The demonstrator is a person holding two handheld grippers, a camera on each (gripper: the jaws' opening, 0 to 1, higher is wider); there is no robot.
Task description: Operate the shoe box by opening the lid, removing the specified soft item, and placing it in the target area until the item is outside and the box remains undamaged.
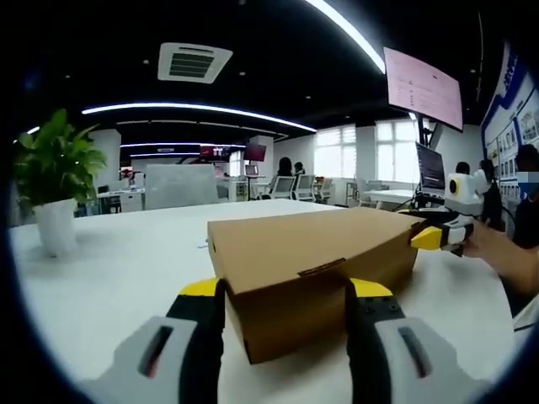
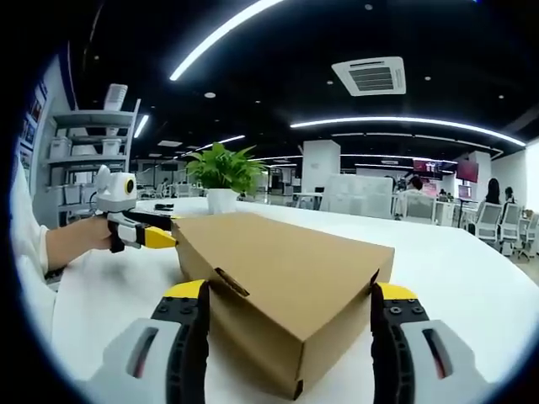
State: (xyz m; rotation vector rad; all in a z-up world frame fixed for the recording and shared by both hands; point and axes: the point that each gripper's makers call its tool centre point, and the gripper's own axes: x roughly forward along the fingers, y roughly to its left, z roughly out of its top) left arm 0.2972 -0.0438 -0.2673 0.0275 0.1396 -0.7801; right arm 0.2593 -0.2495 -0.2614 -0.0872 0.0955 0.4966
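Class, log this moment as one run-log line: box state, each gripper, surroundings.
shoe box: lid closed, on white table | left gripper: open, straddling one end | right gripper: open, straddling other end | potted plant behind

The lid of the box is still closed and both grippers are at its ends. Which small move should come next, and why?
Probably lift the lid's edge with one gripper while the other steadies the box. The cardboard shoe box lies shut on the white table, with the open left gripper and open right gripper each straddling an end, gripping nothing.
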